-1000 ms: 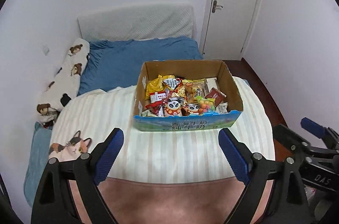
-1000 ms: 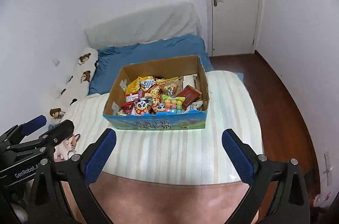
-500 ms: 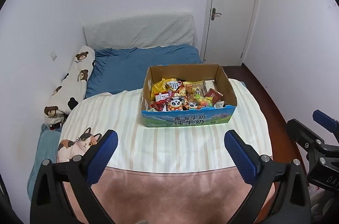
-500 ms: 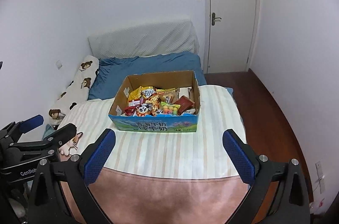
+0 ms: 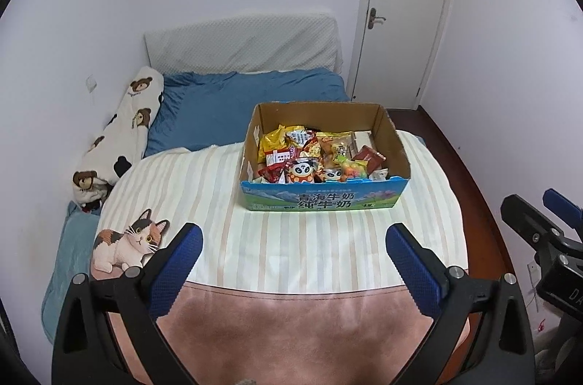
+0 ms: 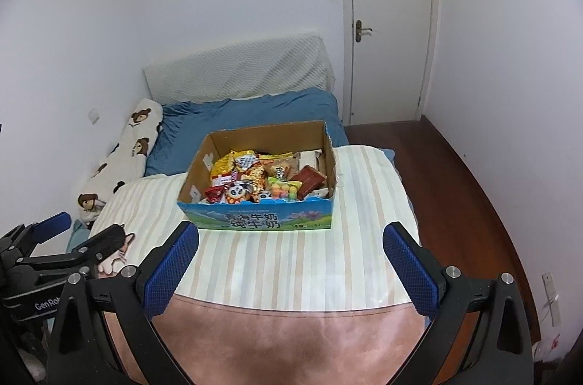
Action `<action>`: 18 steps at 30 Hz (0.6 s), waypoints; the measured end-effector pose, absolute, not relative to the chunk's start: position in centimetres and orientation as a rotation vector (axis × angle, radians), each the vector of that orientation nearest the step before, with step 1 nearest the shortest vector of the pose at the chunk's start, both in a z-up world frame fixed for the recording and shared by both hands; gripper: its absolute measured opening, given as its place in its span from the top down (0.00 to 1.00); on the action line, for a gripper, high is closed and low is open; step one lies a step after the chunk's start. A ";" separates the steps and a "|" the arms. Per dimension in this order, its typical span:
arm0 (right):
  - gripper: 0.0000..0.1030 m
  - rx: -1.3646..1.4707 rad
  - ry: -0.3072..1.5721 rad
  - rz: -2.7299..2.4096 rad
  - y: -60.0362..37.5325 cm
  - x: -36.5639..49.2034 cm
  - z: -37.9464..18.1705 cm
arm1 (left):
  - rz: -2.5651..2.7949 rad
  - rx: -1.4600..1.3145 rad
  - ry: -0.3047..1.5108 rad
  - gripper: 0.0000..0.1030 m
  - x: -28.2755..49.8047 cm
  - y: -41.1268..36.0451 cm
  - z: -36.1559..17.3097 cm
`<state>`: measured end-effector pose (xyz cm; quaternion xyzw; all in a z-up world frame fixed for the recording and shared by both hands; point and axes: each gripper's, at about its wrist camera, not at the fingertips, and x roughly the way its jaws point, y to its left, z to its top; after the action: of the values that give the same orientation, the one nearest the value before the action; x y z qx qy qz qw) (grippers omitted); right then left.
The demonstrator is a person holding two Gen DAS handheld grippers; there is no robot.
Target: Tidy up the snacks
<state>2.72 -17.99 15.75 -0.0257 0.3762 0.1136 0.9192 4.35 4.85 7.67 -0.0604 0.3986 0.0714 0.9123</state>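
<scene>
Both pairs of fingers stand wide apart with nothing between them. On my left gripper (image 5: 293,248) the blue pads (image 5: 175,270) frame bare striped cover, and its jaws have just been opening out to this spread; my right gripper (image 6: 289,246) shows the same wide gap over the same cover, its pads (image 6: 410,270) touching nothing. From the right wrist view I see the left gripper's black frame low at the left edge, and from the left wrist view the right gripper sits low at the right edge, so the two hang side by side, well short of the goods.

Ahead of both lies the striped blanket (image 5: 204,203), cream and pale tan, with a pink band (image 5: 291,330) nearest me. On it rests the cardboard box (image 5: 390,133), open-topped, its blue printed front facing me. The snacks (image 5: 309,155) are heaped inside it: yellow and gold packets at the left, two panda-faced packs at the front, a bag of coloured sweets beside them, a dark red wrapper toward the right wall. I see none lying loose on the blanket.

Further out, a cat cushion (image 5: 127,244) lies at the blanket's left corner, a bear-print pillow (image 5: 120,133) runs along the wall, blue bedding (image 5: 226,104) lies behind the box, and a white door (image 5: 400,10) stands shut beyond
</scene>
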 end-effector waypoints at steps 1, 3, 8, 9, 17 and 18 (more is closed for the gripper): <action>0.00 -0.050 0.777 0.227 -18.1 3.2 15.4 | 0.154 -0.128 0.825 0.00 4.7 5.0 7.5; 0.00 -0.045 0.785 0.216 -18.0 4.1 14.9 | 0.163 -0.131 0.824 0.00 5.4 5.3 7.4; 0.00 -0.035 0.795 0.191 -18.0 6.4 14.0 | 0.197 -0.116 0.818 0.00 7.4 5.8 7.0; 0.00 -0.033 0.797 0.187 -18.0 6.8 13.9 | 0.202 -0.113 0.816 0.00 7.8 5.8 6.9; 0.00 -0.037 0.813 0.163 -17.2 11.0 12.8 | 0.218 -0.085 0.854 0.00 12.0 5.9 5.3; 0.00 -0.042 0.814 0.157 -17.0 11.5 12.6 | 0.217 -0.083 0.862 0.00 12.5 5.9 5.0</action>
<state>11.45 -17.01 12.59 -0.0204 0.3954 0.0764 0.9151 12.53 5.95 4.97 -0.0402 0.4170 0.1050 0.9019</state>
